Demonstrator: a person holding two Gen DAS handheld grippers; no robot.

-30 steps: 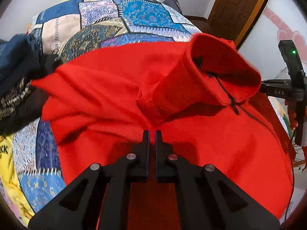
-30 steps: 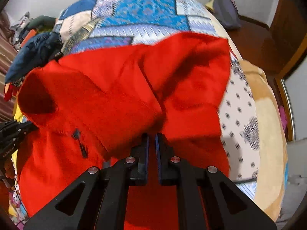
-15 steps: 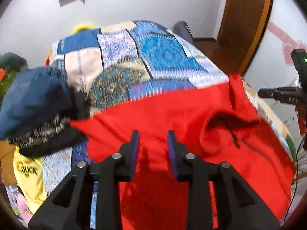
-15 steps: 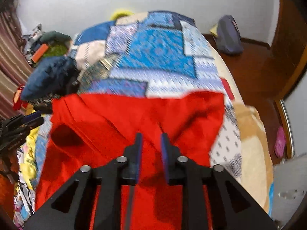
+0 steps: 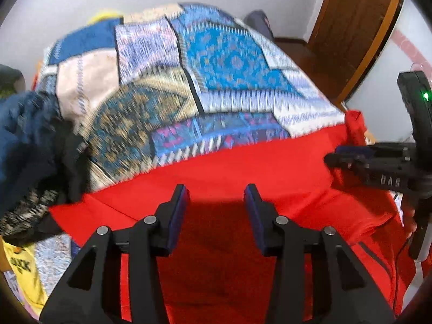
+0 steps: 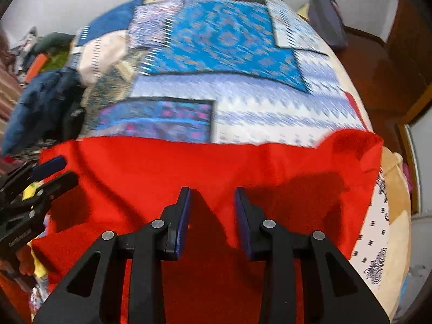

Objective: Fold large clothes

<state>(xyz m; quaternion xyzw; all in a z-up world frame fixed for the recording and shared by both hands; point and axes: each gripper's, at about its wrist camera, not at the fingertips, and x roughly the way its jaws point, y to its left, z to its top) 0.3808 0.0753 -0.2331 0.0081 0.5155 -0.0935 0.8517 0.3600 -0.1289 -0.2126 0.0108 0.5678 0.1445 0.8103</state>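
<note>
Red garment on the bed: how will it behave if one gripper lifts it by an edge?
Probably floppy: the red garment lies in soft creases, its corner bunched. Likely to drape and sag from one pinch. Its fuzzy surface suggests it grips the patchwork bedspread rather than sliding.

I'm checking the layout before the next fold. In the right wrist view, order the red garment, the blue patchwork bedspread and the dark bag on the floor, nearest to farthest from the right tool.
1. Red garment: directly under the right tool.
2. Blue patchwork bedspread: beyond the garment's far edge.
3. Dark bag: far right, past the bed.
</note>
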